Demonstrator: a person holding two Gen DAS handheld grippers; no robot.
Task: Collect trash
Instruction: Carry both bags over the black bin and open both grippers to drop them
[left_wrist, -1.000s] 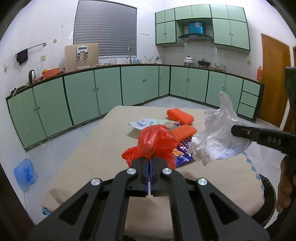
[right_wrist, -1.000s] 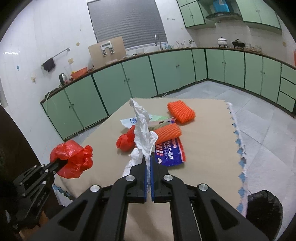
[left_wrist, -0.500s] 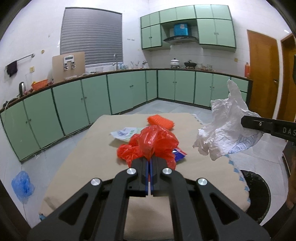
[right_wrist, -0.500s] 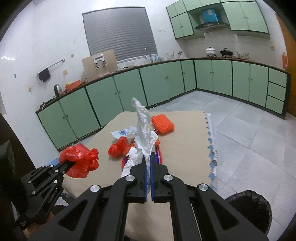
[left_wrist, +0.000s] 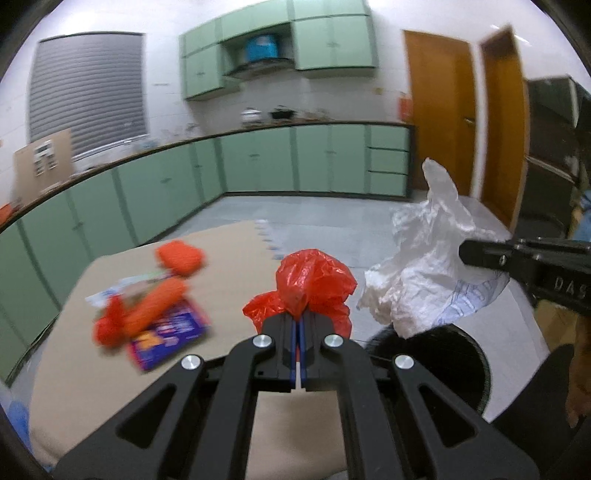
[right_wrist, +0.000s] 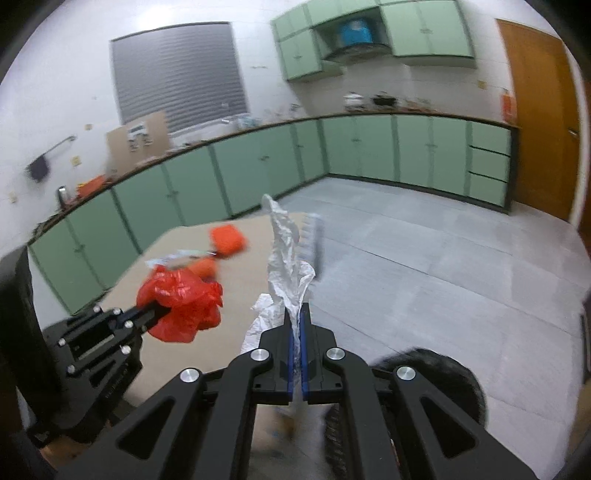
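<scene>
My left gripper (left_wrist: 300, 325) is clamped on a crumpled red plastic bag (left_wrist: 314, 284), held in the air over the near edge of the table (left_wrist: 229, 266). My right gripper (right_wrist: 295, 325) is pinched tight on a crumpled white plastic bag (right_wrist: 286, 254) that stands up from the pads, with faint blue printing on it too smeared to read. Seen from the left wrist, the right gripper's black body carries the letters "DAS" — the rest runs out of frame. Below and between the two bags sits a black-lined trash bin (left_wrist: 454, 350) on the floor just beside the table. Left on the beige tablecloth, well behind my grippers: two orange mesh pieces (left_wrist: 180, 254), a small red bag (left_wrist: 109, 326), a purple-blue printed wrapper (left_wrist: 170, 338) — its lettering blurred — and some pale paper (left_wrist: 110, 293).
</scene>
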